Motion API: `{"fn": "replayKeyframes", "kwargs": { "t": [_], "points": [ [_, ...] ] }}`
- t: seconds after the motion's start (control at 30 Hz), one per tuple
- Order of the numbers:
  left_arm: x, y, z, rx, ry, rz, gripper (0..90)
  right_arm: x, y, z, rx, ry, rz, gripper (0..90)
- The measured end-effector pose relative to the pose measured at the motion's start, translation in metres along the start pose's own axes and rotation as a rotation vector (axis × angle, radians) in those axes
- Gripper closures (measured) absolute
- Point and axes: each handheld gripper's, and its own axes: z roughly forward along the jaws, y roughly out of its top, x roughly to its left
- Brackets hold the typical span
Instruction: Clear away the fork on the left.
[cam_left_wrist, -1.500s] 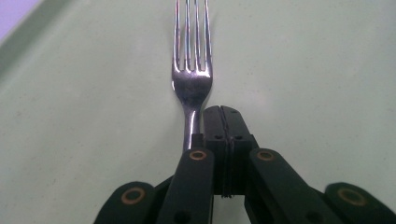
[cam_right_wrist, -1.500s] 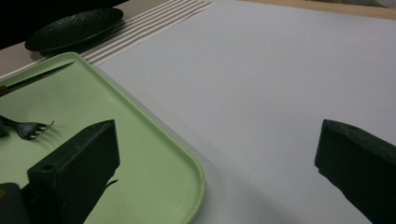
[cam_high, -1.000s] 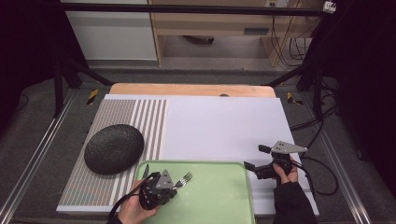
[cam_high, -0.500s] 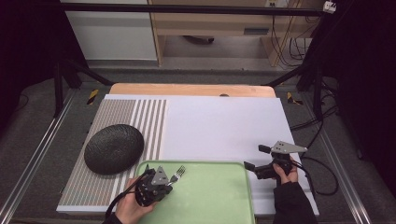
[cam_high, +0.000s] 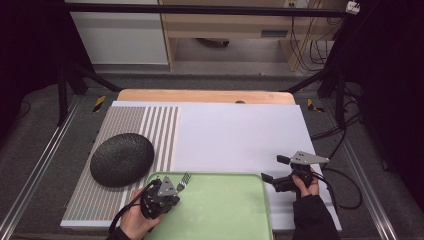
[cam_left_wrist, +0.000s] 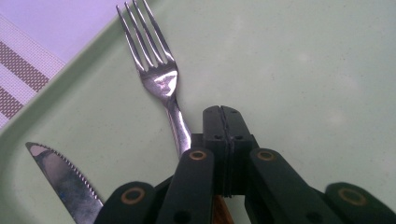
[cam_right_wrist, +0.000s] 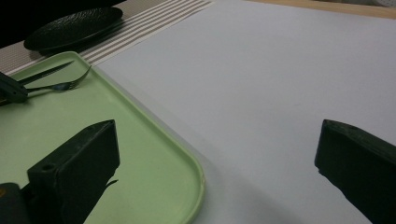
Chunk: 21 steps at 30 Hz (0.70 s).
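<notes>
Left tool (cam_left_wrist: 223, 122) clamped on fork (cam_left_wrist: 156, 79) handle, jaws pressed together, fork over near-left corner of green tray (cam_high: 225, 210), tines pointing away toward tray rim. Knife (cam_left_wrist: 65, 182) lies just beside it on the tray. Right tool (cam_high: 279, 170) jaws wide apart, holding nothing, parked over white mat (cam_high: 240, 135) just right of tray. Black plate (cam_high: 121, 159) farther left on striped mat. Judgement: lift fork level, keep grip firm on thin handle so it won't swivel, clear the knife and rim.
</notes>
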Motion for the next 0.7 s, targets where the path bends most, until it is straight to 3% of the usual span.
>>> {"fn": "replayKeyframes", "kwargs": {
  "t": [0.7],
  "points": [
    [0.0056, -0.0096, -0.0066, 0.004, 0.012, -0.016, 89.8, -0.0001, 0.0001, -0.0005, 0.0, 0.0, -0.001, 0.2]
  ]
}}
